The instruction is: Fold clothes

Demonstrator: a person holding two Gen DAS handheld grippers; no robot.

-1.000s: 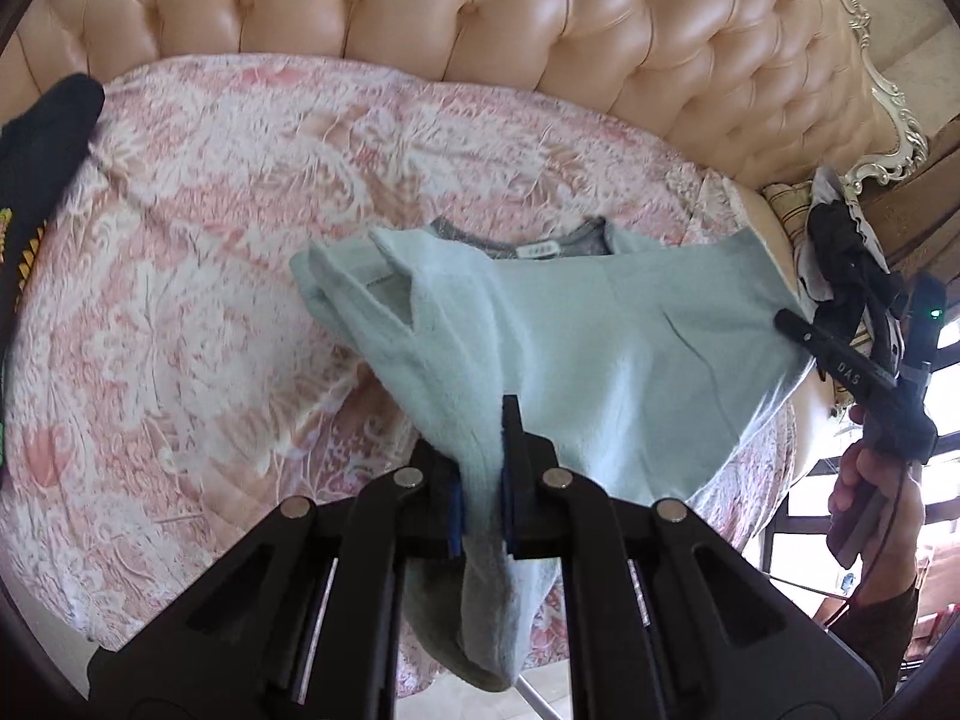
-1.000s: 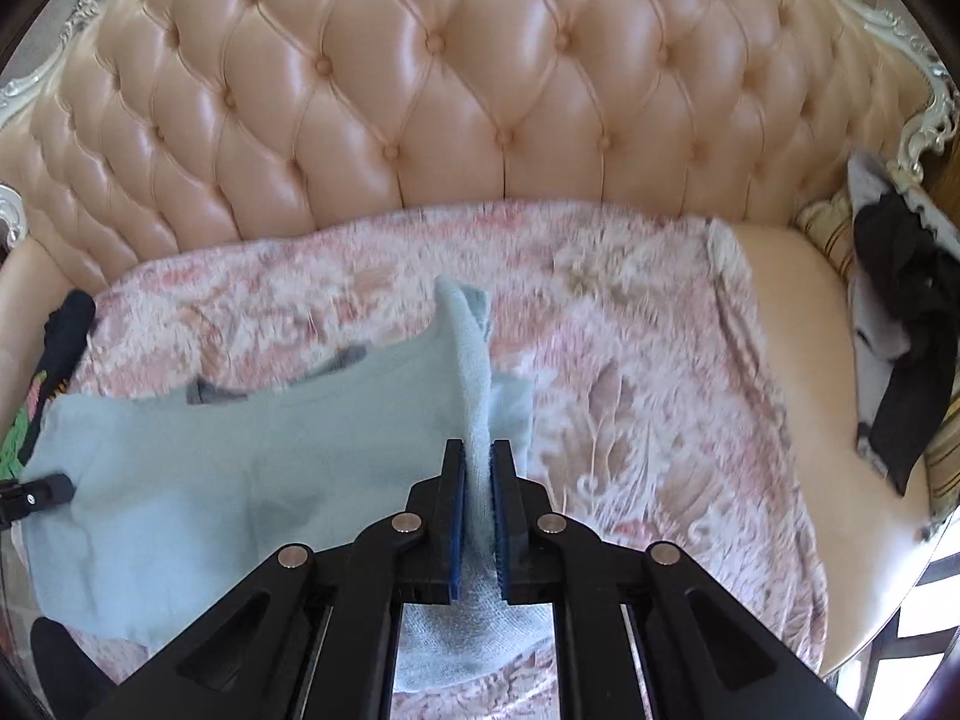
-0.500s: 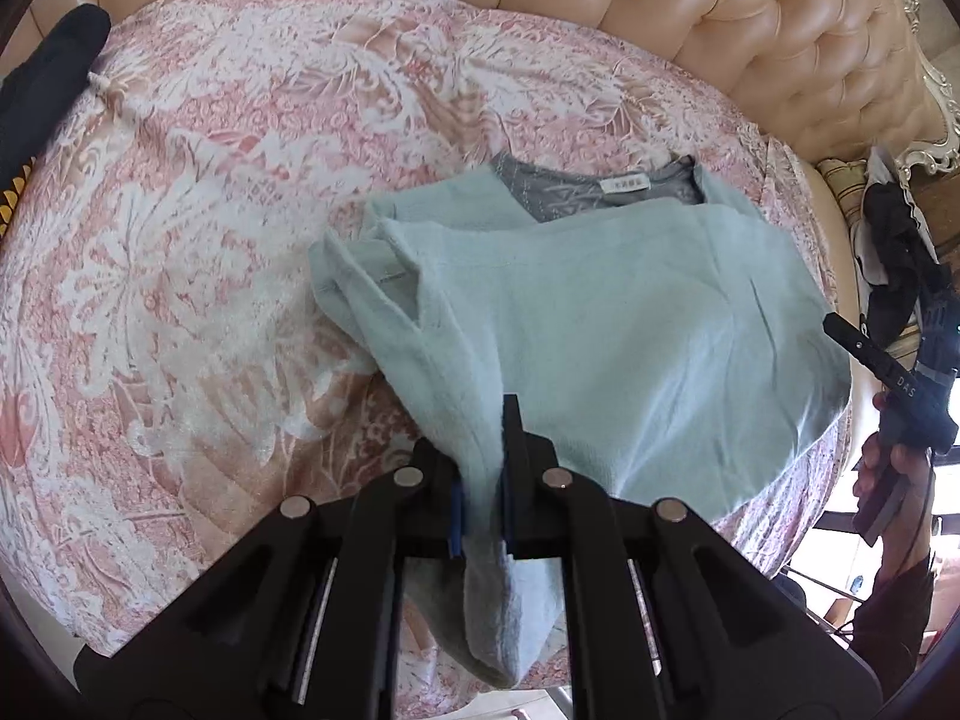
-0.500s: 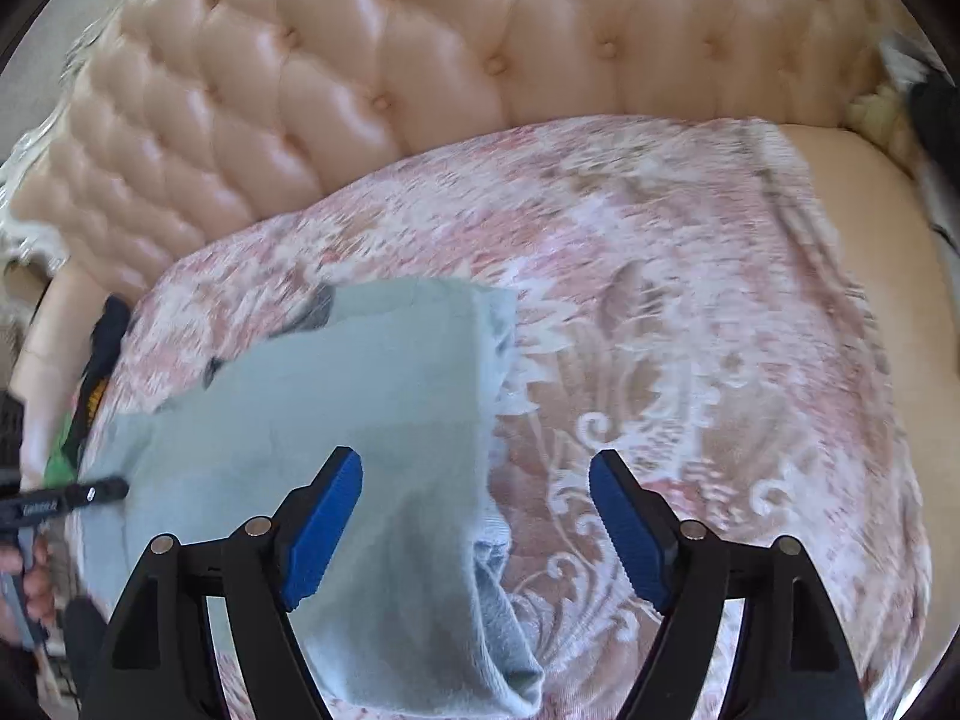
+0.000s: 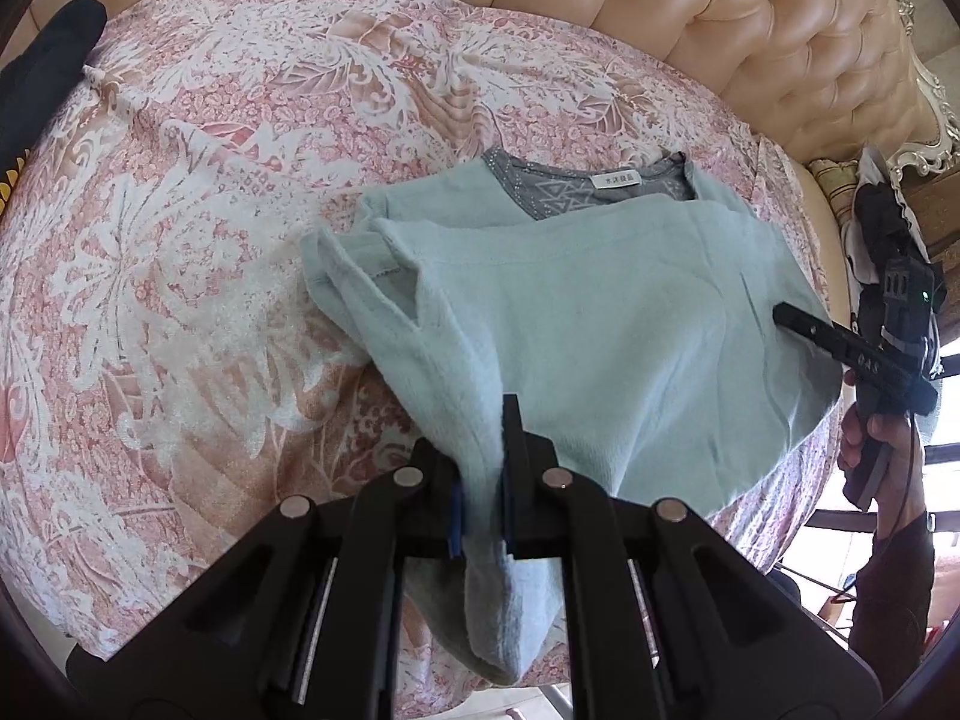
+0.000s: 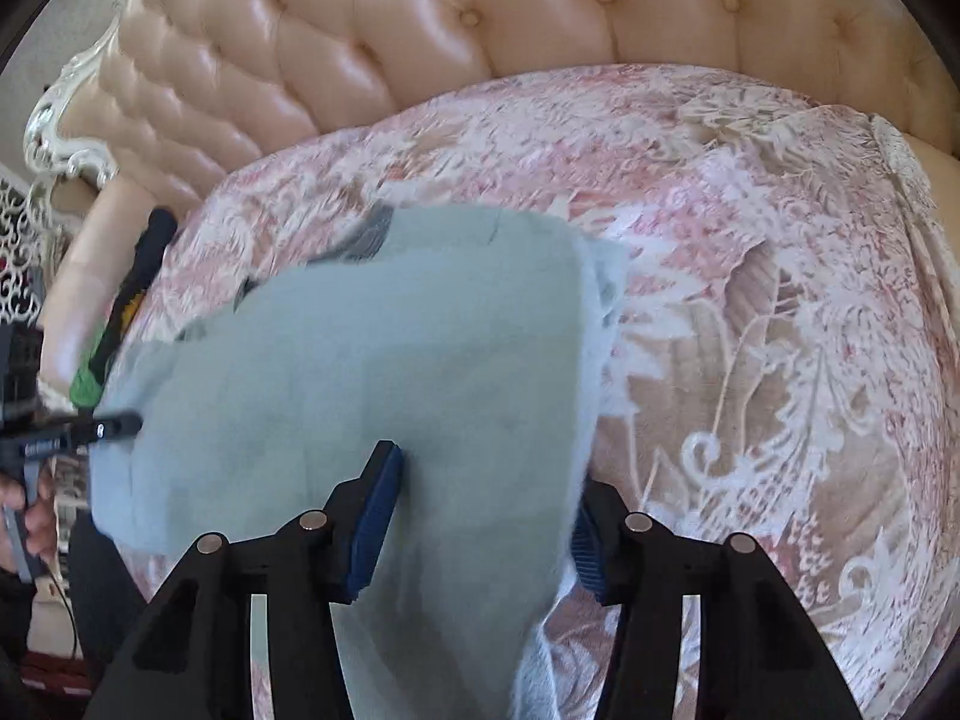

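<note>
While the pale blue top (image 5: 576,324) lay folded over on the pink floral bedspread (image 5: 198,228), both tools reached down toward it. This top sat near the bedspread's front edge, with its grey patterned neckline (image 5: 576,192) and white label (image 5: 615,180) facing the tufted cream headboard (image 5: 750,24) behind. Its upper layer was doubled over the lower one, stopping just short of the neckline.

At the top's near left corner, the left tool (image 5: 483,486) was clamped on a bunched fold of the fabric, its blue pads pressed together around it, and a loose tail of cloth hung down below the pads over the bed's front edge.

At the top's right edge, the right tool (image 6: 474,516) had its two blue-padded fingers (image 6: 375,516) apart and drawing closer together. Fabric lay between them, slack and draped, and the pads were not pressing on it. In the left tool's view, this tool showed as a dark finger lying at the top's right edge, held by a hand (image 5: 864,444) in a dark sleeve.

Left of the top, at the bedspread's far edge, lay a dark garment (image 5: 42,78) with yellow and green showing on it. Right of the top, beyond the bedspread, a heap of black and white clothes (image 5: 876,222) rested against a striped cushion (image 5: 834,180) beside the headboard's carved silver trim (image 5: 924,126).
</note>
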